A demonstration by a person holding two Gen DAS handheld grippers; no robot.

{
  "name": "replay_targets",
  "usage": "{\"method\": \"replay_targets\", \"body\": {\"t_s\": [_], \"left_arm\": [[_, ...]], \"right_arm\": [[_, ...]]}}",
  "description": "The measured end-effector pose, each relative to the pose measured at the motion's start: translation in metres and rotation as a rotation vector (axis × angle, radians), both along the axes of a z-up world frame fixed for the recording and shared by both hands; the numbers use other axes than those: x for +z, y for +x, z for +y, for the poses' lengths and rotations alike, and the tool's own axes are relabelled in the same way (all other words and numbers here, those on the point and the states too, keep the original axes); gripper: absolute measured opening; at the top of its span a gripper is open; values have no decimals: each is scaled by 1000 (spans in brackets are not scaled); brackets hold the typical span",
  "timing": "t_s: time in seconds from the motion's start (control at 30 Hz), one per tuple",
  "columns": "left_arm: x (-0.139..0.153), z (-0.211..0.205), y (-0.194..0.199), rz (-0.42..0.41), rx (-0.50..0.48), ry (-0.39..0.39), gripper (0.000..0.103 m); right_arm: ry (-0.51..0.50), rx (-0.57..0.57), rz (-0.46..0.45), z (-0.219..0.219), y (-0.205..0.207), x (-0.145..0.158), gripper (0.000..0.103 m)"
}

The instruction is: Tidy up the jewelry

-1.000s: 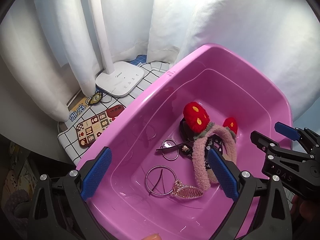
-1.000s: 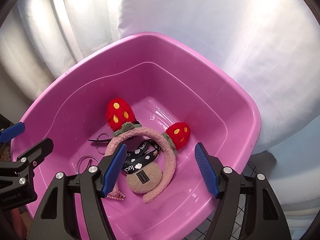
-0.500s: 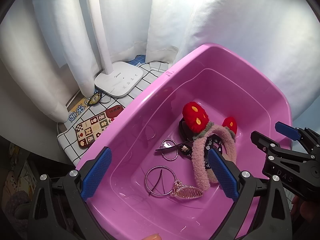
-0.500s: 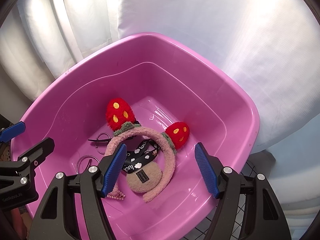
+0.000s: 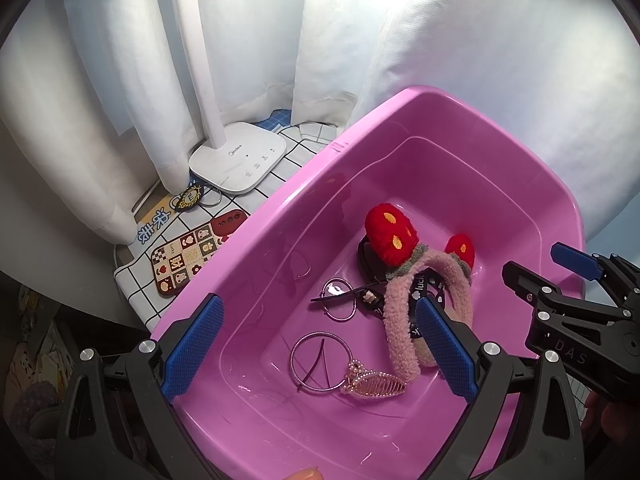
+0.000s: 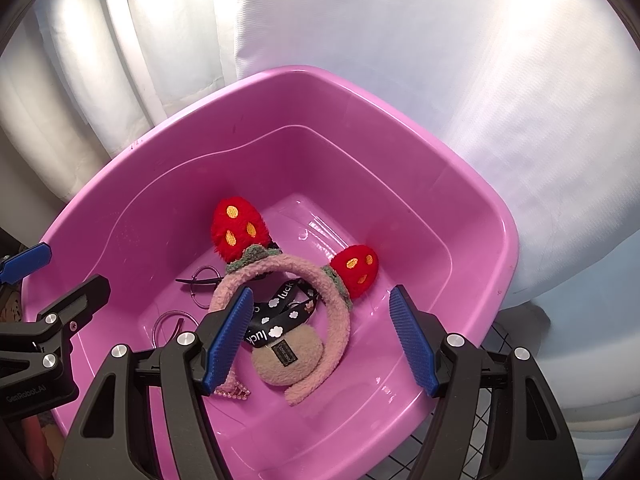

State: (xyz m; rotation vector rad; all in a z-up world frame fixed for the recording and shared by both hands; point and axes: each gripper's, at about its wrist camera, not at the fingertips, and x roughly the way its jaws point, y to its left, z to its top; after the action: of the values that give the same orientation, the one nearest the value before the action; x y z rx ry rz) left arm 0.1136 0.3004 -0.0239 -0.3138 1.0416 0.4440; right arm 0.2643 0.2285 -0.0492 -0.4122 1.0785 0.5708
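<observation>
Both your grippers hang wide open and empty over the pink tub (image 5: 400,128): the left gripper (image 5: 318,344) above its near-left side, the right gripper (image 6: 320,338) above the headband (image 6: 332,292). The headband, a ribbon (image 6: 280,312), hoops (image 5: 316,360) and a pearl clip (image 5: 374,384) lie on the tub floor.

Both wrist cameras look steeply down, from close above, into the pink tub (image 5: 472,128) (image 6: 420,152). The left view sits at its near-left corner (taking in the lamp base (image 5: 240,160)); the right view faces it more squarely. Both share the strawberry headband (image 5: 400,308) (image 6: 336,300).
</observation>
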Motion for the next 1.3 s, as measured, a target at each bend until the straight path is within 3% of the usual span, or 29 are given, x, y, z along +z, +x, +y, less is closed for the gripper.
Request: {"method": "replay_targets", "body": {"t_s": [1.3], "left_arm": [[2, 3, 0, -4, -25, 10, 95]], "right_arm": [[5, -11, 3, 3, -1, -5, 68]]}}
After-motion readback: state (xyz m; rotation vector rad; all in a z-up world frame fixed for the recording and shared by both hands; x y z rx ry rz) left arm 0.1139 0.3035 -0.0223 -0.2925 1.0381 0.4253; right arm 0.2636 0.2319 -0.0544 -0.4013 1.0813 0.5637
